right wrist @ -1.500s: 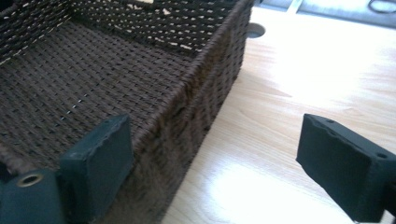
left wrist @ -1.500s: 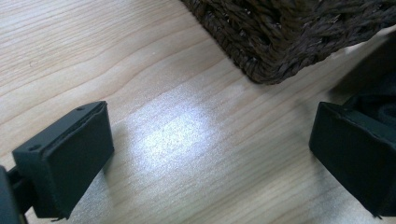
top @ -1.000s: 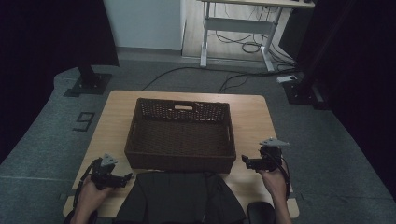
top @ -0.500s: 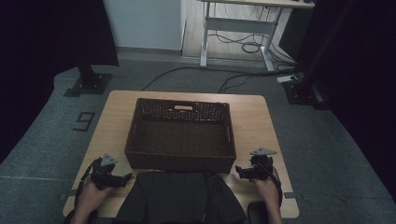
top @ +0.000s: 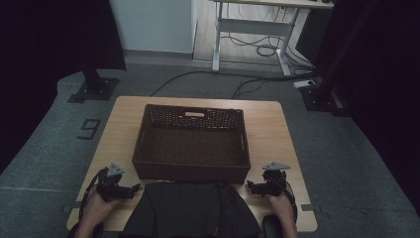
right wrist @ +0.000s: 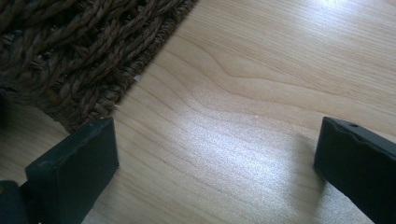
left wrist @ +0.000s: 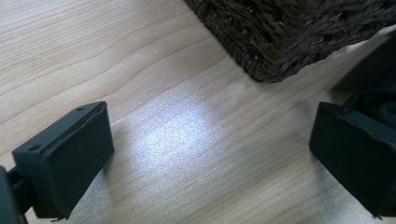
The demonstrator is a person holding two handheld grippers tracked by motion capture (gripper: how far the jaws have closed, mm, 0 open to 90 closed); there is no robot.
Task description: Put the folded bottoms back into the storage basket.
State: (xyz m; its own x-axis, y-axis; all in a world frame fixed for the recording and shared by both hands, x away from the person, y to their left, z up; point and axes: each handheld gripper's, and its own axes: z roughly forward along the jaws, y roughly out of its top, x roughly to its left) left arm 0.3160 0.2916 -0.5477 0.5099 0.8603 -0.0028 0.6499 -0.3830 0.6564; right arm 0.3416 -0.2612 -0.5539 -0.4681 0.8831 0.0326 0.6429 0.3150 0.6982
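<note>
A dark brown woven basket stands in the middle of the wooden table; nothing shows inside it. A black folded cloth lies on the table's near edge in front of the basket. My left gripper rests low at the near left, pointing at the cloth, and it is open. In the left gripper view the left gripper has bare wood between its jaws, the basket corner ahead. My right gripper sits at the near right, open; the right gripper shows the basket corner at upper left.
The table stands on a grey floor mat. A white desk frame with loose cables stands behind it. Black stand bases sit at the far left and far right. Bare wood runs along both sides of the basket.
My right gripper has moved down toward the near edge and slightly left, ending close to the basket's near right corner. The left gripper has hardly moved.
</note>
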